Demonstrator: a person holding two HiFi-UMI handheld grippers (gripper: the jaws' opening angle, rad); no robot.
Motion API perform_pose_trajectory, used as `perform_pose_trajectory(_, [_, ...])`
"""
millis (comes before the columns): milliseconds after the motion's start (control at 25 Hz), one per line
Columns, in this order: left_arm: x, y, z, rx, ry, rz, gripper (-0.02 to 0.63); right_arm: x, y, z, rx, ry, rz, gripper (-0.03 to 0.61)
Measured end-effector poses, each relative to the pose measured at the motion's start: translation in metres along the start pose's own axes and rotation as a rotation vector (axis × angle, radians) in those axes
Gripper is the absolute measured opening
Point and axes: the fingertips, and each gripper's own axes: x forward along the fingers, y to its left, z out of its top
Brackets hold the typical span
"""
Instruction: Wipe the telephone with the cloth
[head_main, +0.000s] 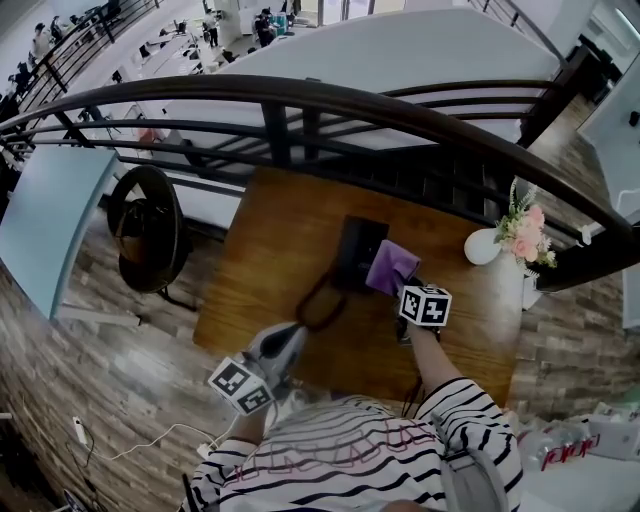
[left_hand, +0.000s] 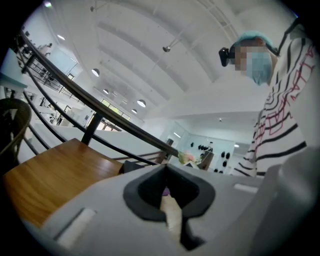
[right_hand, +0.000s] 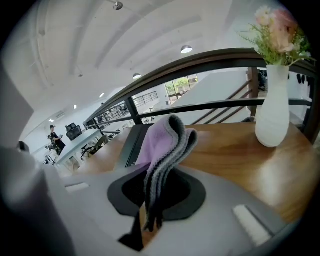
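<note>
A black telephone (head_main: 355, 248) lies near the middle of the wooden table (head_main: 270, 215), with a dark looped cord (head_main: 320, 305) trailing toward me. My right gripper (head_main: 408, 292) is shut on a folded purple cloth (head_main: 390, 266), which rests against the telephone's right side. In the right gripper view the cloth (right_hand: 165, 145) stands up from the right gripper (right_hand: 147, 220), with the telephone (right_hand: 131, 142) just behind. My left gripper (head_main: 292, 338) hovers at the table's near edge by the cord loop. In its own view the left gripper (left_hand: 172, 220) looks shut with nothing held.
A white vase (head_main: 482, 246) of pink flowers (head_main: 527, 235) stands at the table's right end, close to the cloth hand. A dark curved railing (head_main: 300, 100) runs behind the table. A round dark chair (head_main: 150, 225) stands left of it.
</note>
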Motion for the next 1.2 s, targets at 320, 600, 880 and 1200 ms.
perform_pose_trajectory(320, [-0.016,-0.001,0.0,0.007,-0.021,0.051,0.003,-0.004,0.064,0.007,-0.047,-0.043,0.149,0.038])
perform_pose_trajectory(600, [-0.049,0.007,0.001,0.0,-0.047,0.127,0.003,0.032,0.142,-0.014,-0.091,0.004,0.285,0.038])
perform_pose_trajectory(880, [-0.065,0.008,0.001,-0.004,-0.059,0.158,0.003,0.055,0.138,-0.043,-0.099,0.072,0.231,0.038])
perform_pose_trajectory(1200, [-0.048,0.001,-0.005,-0.011,-0.041,0.105,0.003,0.031,0.071,-0.052,-0.053,0.069,0.092,0.038])
